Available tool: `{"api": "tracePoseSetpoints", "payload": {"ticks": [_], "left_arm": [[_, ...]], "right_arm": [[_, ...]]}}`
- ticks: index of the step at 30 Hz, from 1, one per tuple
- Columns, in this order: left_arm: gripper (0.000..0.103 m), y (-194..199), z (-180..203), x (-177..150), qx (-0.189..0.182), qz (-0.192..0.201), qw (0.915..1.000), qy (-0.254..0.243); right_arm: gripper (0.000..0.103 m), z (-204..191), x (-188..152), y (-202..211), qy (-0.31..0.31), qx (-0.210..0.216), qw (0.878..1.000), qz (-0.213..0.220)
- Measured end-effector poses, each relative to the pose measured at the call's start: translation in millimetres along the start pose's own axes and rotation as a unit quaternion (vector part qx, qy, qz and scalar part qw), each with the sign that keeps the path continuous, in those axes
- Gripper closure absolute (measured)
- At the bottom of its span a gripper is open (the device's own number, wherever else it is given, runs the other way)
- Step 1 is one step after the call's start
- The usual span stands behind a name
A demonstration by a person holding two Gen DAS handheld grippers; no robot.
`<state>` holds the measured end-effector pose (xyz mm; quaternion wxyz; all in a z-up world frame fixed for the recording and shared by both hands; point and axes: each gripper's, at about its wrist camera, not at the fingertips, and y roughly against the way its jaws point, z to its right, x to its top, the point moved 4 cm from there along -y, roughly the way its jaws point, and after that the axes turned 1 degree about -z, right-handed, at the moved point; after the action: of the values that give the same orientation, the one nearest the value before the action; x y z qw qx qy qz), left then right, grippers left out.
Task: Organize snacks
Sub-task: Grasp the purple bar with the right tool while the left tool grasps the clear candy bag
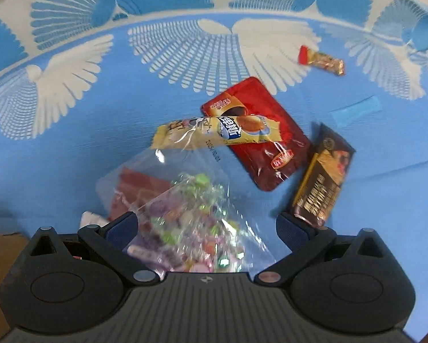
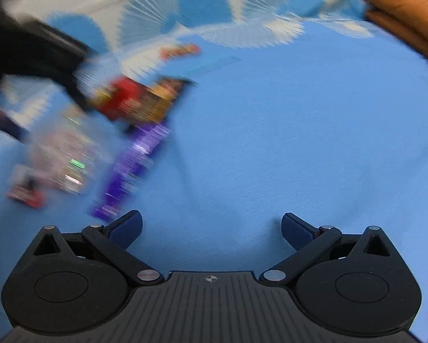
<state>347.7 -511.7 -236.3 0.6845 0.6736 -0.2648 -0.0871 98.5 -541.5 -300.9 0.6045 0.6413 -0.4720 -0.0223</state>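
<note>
My left gripper (image 1: 206, 227) is spread wide over one clear bag of mixed candies (image 1: 191, 223) on the blue cloth (image 1: 71, 148), gripping nothing. Beyond it I count one yellow stick pack (image 1: 214, 133) lying across one red pouch (image 1: 259, 131), one dark chocolate bar (image 1: 324, 174) just right, and one small wrapped candy (image 1: 321, 60) farther off. My right gripper (image 2: 211, 228) is also wide and empty over bare cloth; one purple bar (image 2: 131, 171) shows, blurred, at its left.

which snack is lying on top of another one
The long yellow stick pack: it lies across the upper end of the red pouch. The dark chocolate bar and small candy lie apart.
</note>
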Motion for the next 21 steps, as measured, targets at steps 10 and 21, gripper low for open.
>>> {"api": "tracePoseSetpoints", "payload": {"ticks": [10, 21], "left_arm": [[0.001, -41, -14, 12, 0.029, -0.057, 0.9979, 0.004], [0.071, 32, -64, -32, -0.105, -0.034, 0.9922, 0.057]], "right_arm": [[0.0, -32, 35, -48, -0.013, 0.038, 0.999, -0.011], [0.083, -32, 29, -39, -0.004, 0.046, 0.999, 0.011]]}}
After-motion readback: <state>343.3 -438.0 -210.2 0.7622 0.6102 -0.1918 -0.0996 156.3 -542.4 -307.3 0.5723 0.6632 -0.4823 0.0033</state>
